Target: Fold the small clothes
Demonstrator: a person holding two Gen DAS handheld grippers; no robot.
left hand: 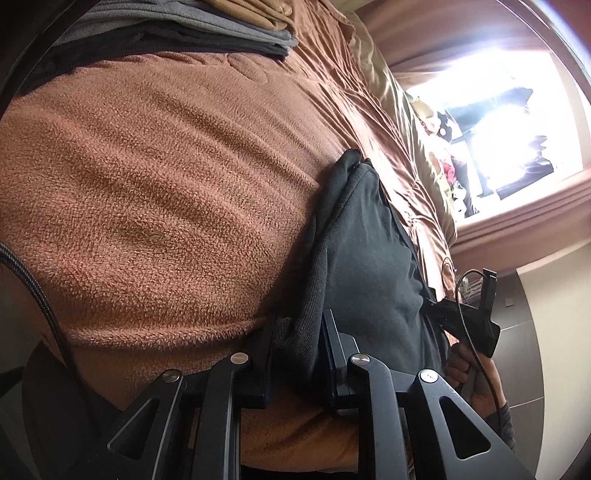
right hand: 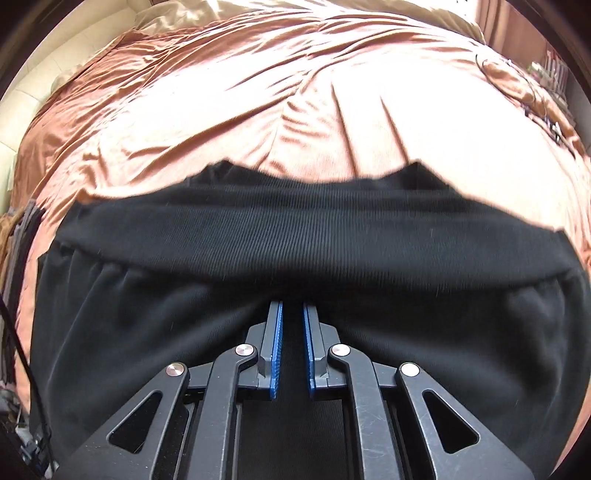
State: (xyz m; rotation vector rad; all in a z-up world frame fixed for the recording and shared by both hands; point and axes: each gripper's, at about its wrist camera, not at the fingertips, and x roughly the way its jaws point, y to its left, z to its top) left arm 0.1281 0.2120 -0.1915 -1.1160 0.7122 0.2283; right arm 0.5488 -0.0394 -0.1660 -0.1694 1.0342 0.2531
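Observation:
A black garment with a ribbed waistband hangs between both grippers above the bed. My left gripper is shut on a bunched edge of the black garment, which drapes over its fingers. My right gripper is shut on the garment just below the waistband; its blue pads show, with their tips buried in the cloth. The right gripper and the hand that holds it also show in the left wrist view, at the garment's far edge.
A brown fleece blanket covers the near bed. A stack of folded grey and tan clothes lies at its far end. A satin copper sheet spreads beyond. A bright window is at the right.

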